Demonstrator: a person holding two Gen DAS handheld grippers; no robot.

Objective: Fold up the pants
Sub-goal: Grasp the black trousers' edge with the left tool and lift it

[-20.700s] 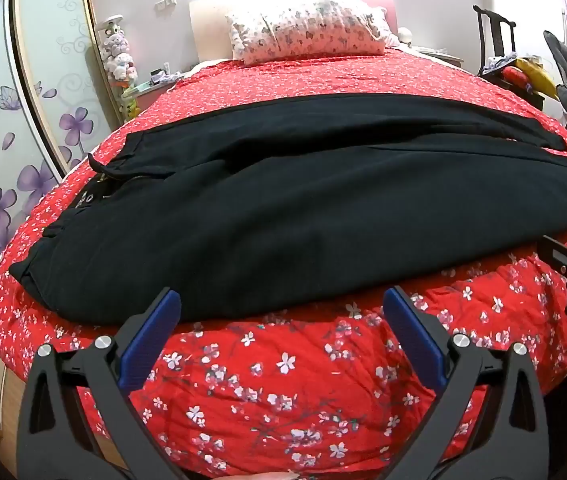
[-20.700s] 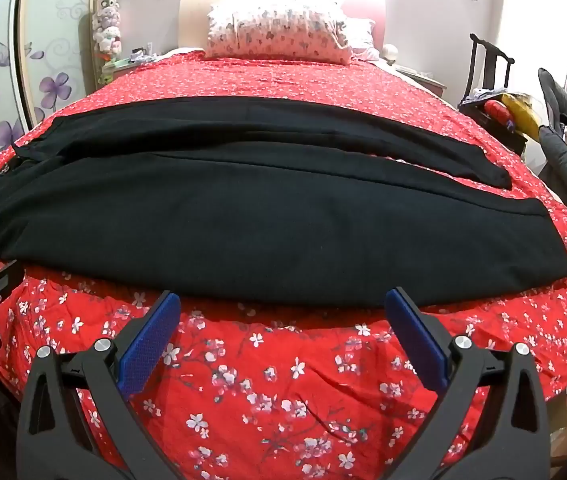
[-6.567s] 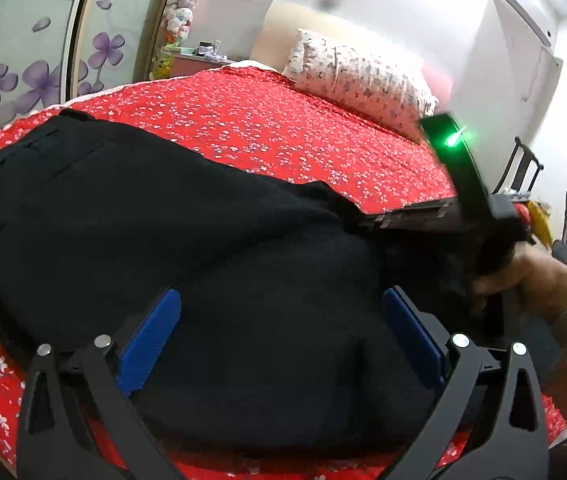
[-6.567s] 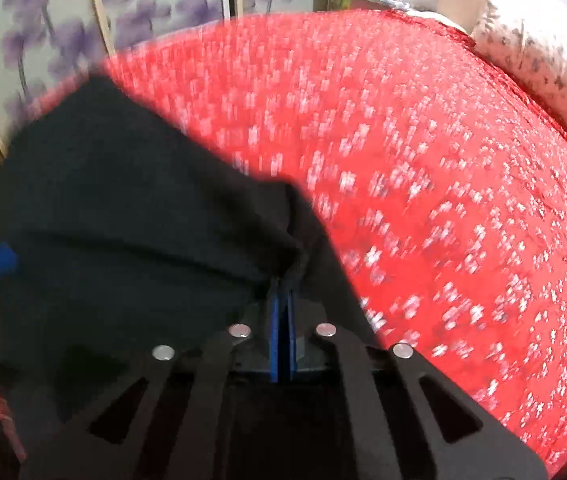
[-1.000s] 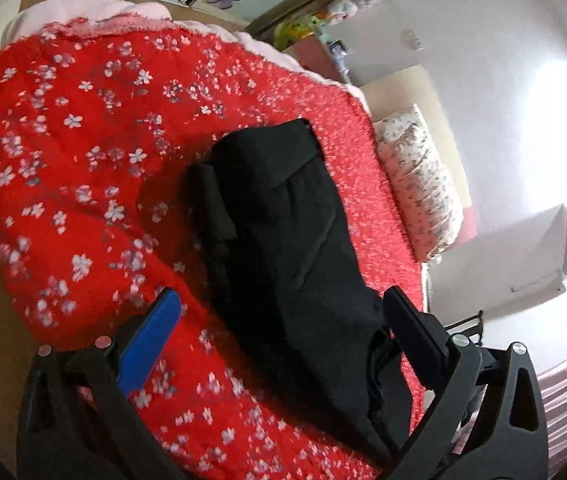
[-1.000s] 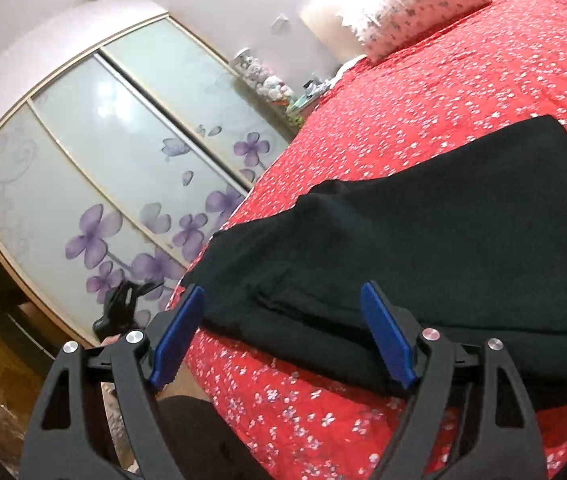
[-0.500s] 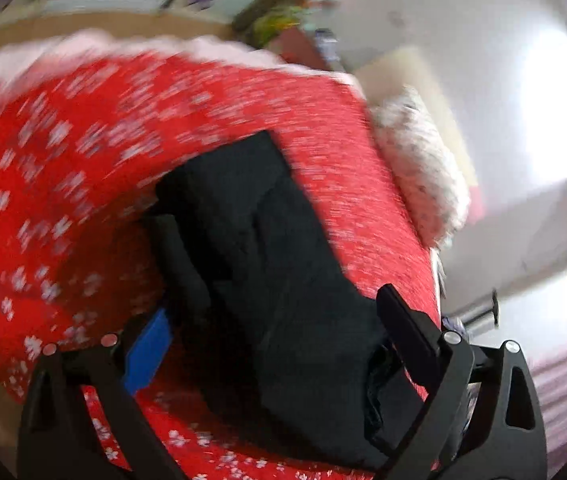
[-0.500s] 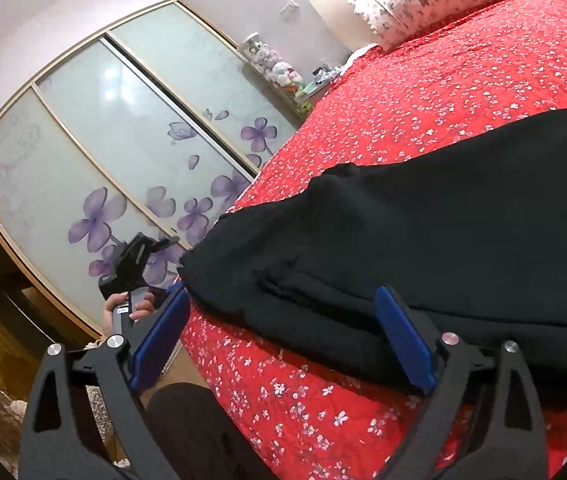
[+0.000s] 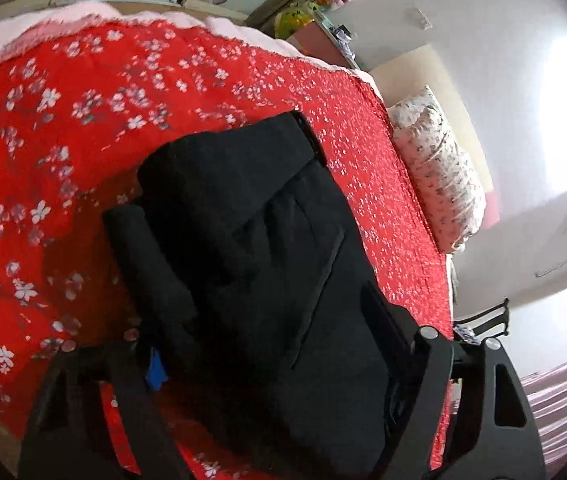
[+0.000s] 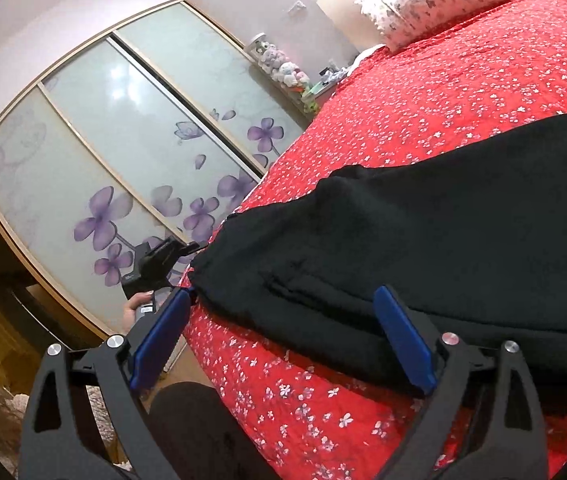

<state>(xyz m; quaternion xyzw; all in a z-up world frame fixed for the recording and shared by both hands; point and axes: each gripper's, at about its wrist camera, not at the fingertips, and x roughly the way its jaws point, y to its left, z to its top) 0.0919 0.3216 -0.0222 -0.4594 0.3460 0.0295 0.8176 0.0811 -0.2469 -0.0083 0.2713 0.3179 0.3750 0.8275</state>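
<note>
The black pants (image 9: 267, 248) lie folded in a thick stack on the red flowered bedspread (image 9: 63, 120). The left gripper (image 9: 271, 344) is closing with the end of that stack between its fingers, pads not clearly pressing. The right gripper (image 10: 283, 336) stands wide, empty, over the pants' near edge

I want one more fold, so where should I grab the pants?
Judging by the pose, grip the pants at the thick layered end by the wardrobe, from the bed's edge. The left gripper is closing around that stacked end already.
</note>
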